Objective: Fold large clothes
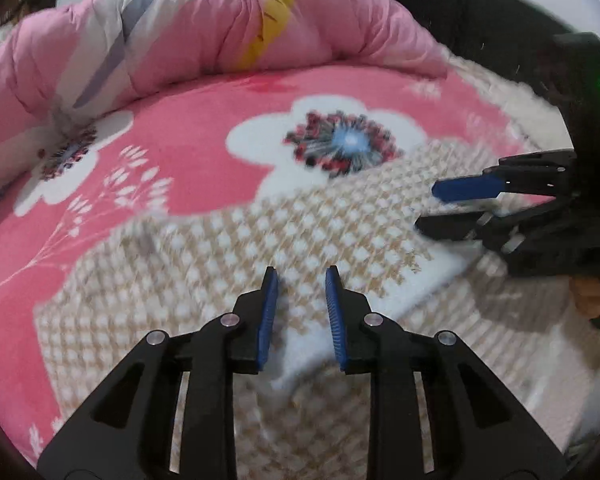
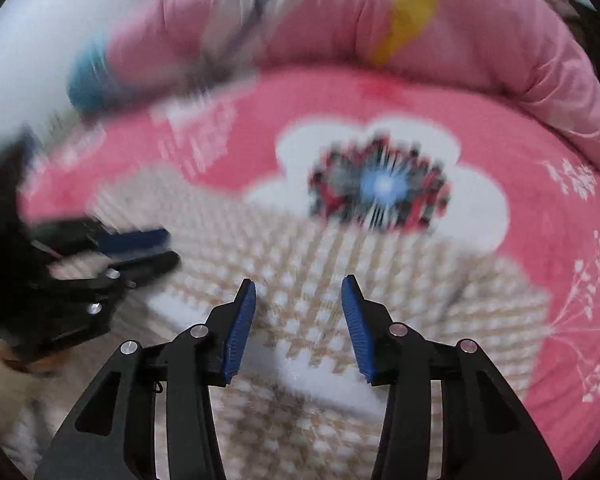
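A pink flowered blanket (image 1: 204,168) covers the bed, a pink quilt (image 1: 204,28) bunched behind; the beige checked garment (image 1: 228,264) lies on it below my left gripper (image 1: 301,276) and right gripper (image 2: 299,286), both released, gripping nothing

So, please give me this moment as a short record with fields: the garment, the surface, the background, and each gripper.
garment: beige and white checked garment, lying on the blanket, white edge folded over near the grippers
surface: pink blanket with white flowers
background: bunched pink quilt at the far side
left gripper: jaws slightly apart, above the garment's white edge, nothing pinched
right gripper: jaws wider apart, above the garment, nothing pinched
image quality: both views blurred
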The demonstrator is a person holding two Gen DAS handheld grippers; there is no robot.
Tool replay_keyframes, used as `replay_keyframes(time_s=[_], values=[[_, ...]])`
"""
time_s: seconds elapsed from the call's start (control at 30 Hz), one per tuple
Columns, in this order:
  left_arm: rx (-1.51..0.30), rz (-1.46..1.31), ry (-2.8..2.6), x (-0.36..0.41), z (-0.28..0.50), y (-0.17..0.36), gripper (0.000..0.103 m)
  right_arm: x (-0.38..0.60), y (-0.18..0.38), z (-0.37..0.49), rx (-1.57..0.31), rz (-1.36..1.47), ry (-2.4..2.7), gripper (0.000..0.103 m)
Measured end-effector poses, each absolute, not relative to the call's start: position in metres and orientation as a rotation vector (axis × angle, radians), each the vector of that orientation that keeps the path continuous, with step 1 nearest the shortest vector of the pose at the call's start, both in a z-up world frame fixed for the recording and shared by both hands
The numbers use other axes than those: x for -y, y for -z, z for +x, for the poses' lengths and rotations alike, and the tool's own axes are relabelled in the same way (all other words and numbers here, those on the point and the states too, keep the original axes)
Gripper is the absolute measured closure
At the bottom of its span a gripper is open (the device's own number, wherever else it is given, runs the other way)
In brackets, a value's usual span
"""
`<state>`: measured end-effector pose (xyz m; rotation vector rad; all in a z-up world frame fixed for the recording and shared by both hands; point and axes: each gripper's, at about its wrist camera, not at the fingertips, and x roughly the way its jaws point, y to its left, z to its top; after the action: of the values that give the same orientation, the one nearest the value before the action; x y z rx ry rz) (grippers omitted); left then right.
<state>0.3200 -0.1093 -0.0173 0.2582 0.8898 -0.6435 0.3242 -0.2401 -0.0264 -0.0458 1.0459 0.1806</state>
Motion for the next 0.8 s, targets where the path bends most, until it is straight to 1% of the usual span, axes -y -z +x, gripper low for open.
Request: replay_keyframes(time_s=[0.07,0.2,0.23,0.3,0.33,0.37,0.4,0.43,0.5,0.57,0.63,0.67,0.7,0.8], values=[[-0.880,0.256,0.636,0.099,0.307,0.016,0.078,0.239,0.024,0.305,-1.028,-0.069,-0.160,0.056],[-0.881,0.230,0.610,0.075,0.292,0.006,0.075,0.241,0.016,0.273,-1.039,-0.122,-0.116,0.056],[-0.880,0.227,0.599,0.070,0.288,0.002,0.073,0.242,0.009,0.262,-1.036,-0.133,-0.098,0.056],[-0.858,0.204,0.592,0.057,0.273,-0.012,0.073,0.243,-0.011,0.238,-1.006,-0.084,-0.120,0.055],[-0.842,0.189,0.594,0.051,0.265,-0.020,0.071,0.242,-0.020,0.229,-0.979,-0.055,-0.137,0.049],[-0.820,0.172,0.594,0.043,0.252,-0.030,0.064,0.241,-0.031,0.214,-0.944,-0.026,-0.153,0.037],[-0.801,0.164,0.590,0.036,0.240,-0.037,0.061,0.240,-0.038,0.203,-0.921,-0.009,-0.163,0.030],[-0.788,0.160,0.586,0.032,0.232,-0.042,0.054,0.236,-0.045,0.187,-0.891,0.014,-0.176,0.020],[-0.772,0.148,0.569,0.022,0.208,-0.048,0.047,0.227,-0.048,0.163,-0.866,0.042,-0.205,0.018],[-0.787,0.140,0.544,0.017,0.188,-0.047,0.033,0.220,-0.045,0.145,-0.866,0.053,-0.209,0.014],[-0.793,0.152,0.508,0.016,0.170,-0.041,0.027,0.212,-0.035,0.125,-0.876,0.047,-0.191,0.014],[-0.795,0.164,0.488,0.017,0.158,-0.035,0.021,0.208,-0.029,0.117,-0.887,0.047,-0.182,0.014],[-0.804,0.174,0.467,0.018,0.149,-0.029,0.018,0.205,-0.023,0.111,-0.897,0.046,-0.171,0.014],[-0.860,0.193,0.421,0.021,0.136,-0.006,0.017,0.198,0.000,0.098,-0.945,0.026,-0.137,0.014]])
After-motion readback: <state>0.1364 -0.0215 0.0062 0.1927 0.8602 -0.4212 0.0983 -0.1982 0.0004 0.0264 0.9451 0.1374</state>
